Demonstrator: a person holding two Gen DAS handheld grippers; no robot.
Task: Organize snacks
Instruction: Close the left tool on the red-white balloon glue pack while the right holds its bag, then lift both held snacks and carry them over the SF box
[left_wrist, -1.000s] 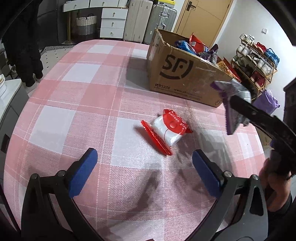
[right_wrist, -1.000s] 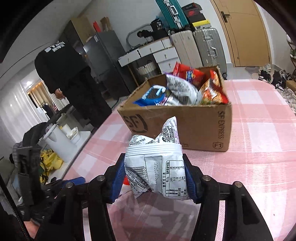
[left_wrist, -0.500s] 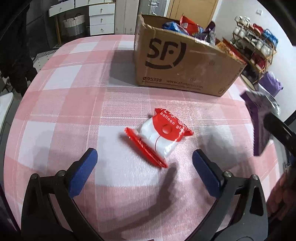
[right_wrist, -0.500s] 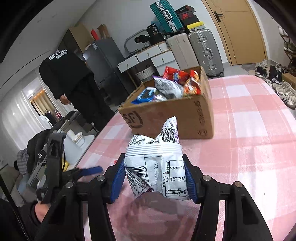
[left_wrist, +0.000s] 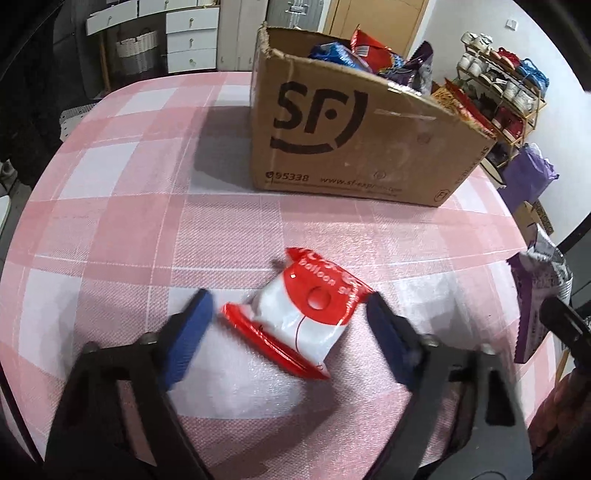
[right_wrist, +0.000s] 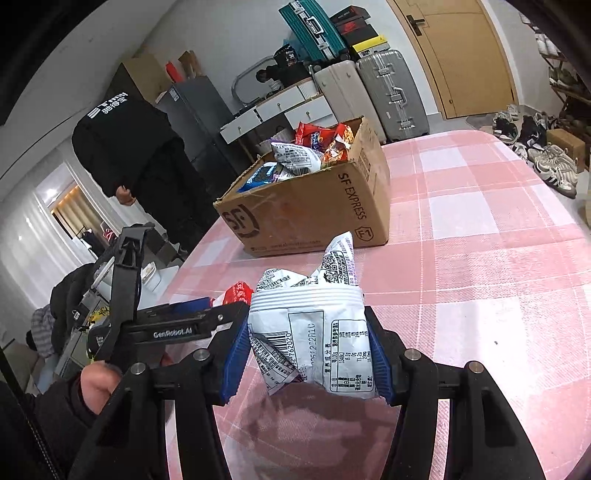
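Pickup of a red and white snack packet (left_wrist: 306, 314) is being attempted on the pink checked tablecloth (left_wrist: 129, 221). It is being straddled by the left gripper (left_wrist: 288, 321), whose jaws are closing, though the packet is not yet being pressed by the blue pads (left_wrist: 192, 325). A white snack bag (right_wrist: 314, 332) is being clenched in the right gripper (right_wrist: 306, 354), held above the table just beside. Both are probably being gathered for the cardboard box (left_wrist: 351, 140), already crowded with snacks, well beyond the packet. Next, a firm squeeze is being called for, then a lift toward the box.
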